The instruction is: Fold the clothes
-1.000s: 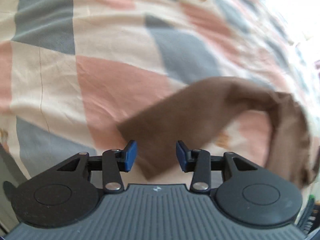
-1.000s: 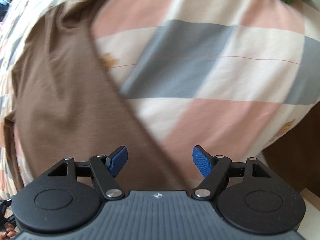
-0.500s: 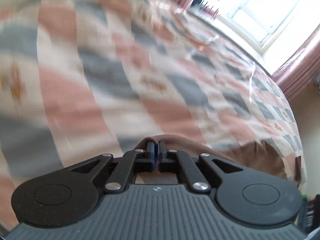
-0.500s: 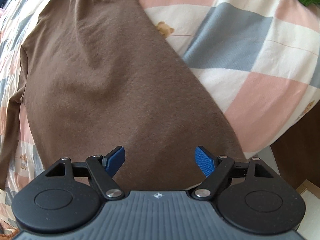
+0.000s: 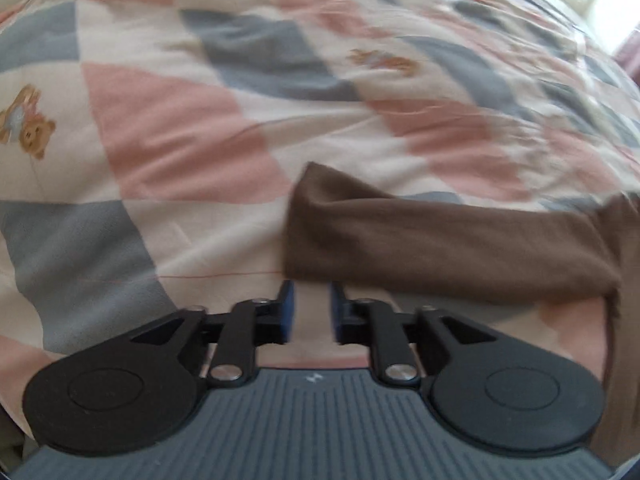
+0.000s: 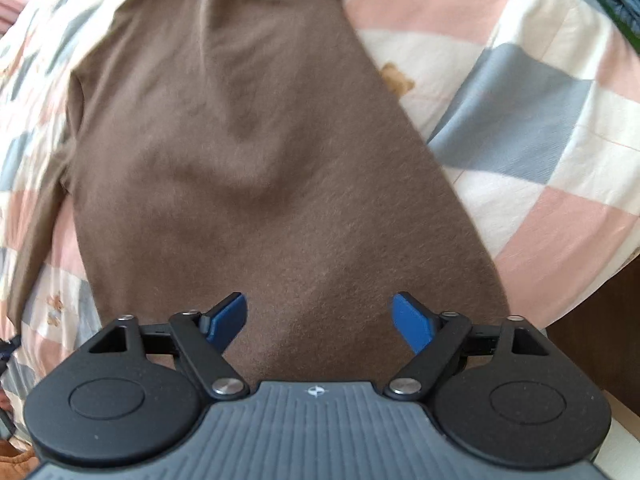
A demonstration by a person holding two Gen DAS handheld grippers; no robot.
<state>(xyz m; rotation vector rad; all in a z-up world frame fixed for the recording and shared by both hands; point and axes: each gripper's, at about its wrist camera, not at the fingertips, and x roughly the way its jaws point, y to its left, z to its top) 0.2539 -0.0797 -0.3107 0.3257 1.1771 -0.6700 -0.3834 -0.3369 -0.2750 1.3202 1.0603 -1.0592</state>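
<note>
brown shirt point(image 6: 260, 168) (sleeve outstretched), flat

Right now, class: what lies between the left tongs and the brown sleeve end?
Only bare checked bedcover in the left wrist view; the opening left tongs hold nothing, just short of the sleeve.

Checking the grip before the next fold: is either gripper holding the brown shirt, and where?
Nothing held. Left gripper jaws opening beside the sleeve; right gripper opening above the shirt.

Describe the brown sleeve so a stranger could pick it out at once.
Start from the bed's patchwork quilt of pink, grey and cream squares with little teddy bears. On it lies a brown shirt; its sleeve stretches flat across the quilt, cuff end just ahead of the left gripper. It is a narrow plain brown band, unlike the shirt's broad body and the checked quilt.
</note>
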